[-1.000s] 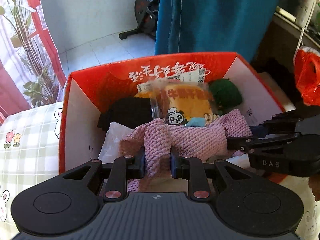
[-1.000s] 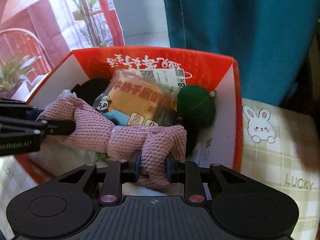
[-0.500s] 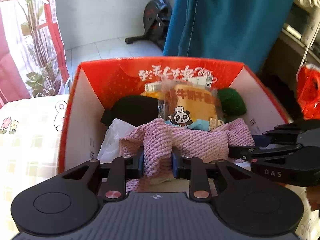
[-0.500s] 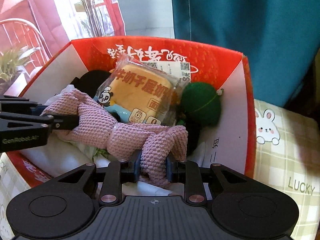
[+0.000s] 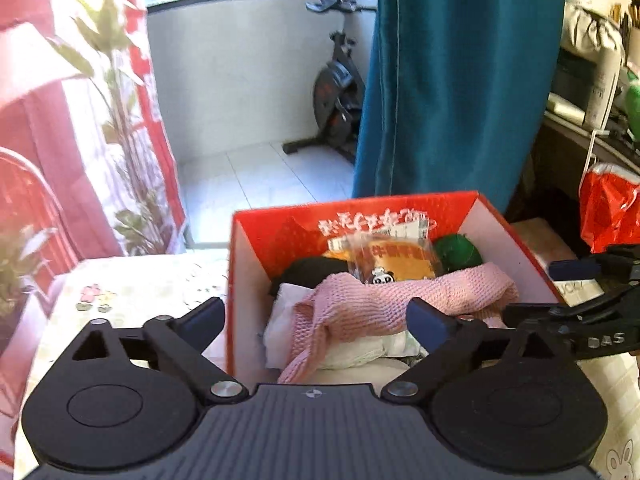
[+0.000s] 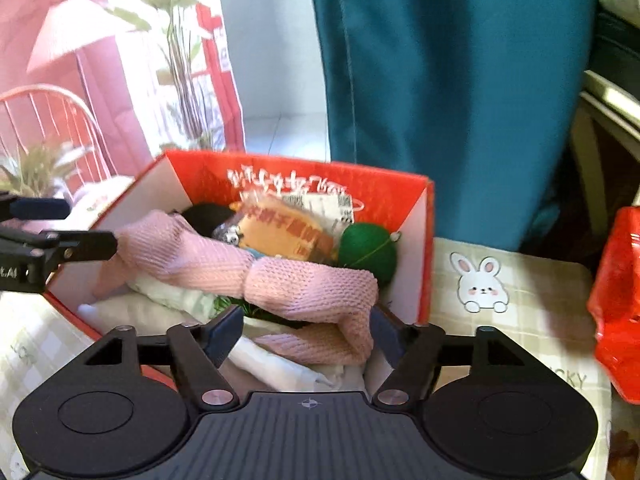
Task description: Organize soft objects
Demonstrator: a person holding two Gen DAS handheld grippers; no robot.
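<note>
Inside the red cardboard box [image 5: 256, 248] the pink knitted cloth [image 5: 400, 300] lies stretched from side to side on top of white crumpled wrapping [image 6: 168, 296], in front of a packaged cake with a panda on its wrapper [image 5: 396, 260], a green ball [image 6: 366, 250] and a black soft item [image 5: 308, 272]. The left gripper [image 5: 316, 314] has its jaws spread wide and opening; the cloth's left end sits between and beyond them, clear of both pads. The right gripper [image 6: 306, 330] is also opening, jaws apart; the cloth's folded right end lies between them, close against the right-hand pad, though I cannot tell if it touches. The box stands on a checked tablecloth with rabbit prints [image 6: 520, 292].
</note>
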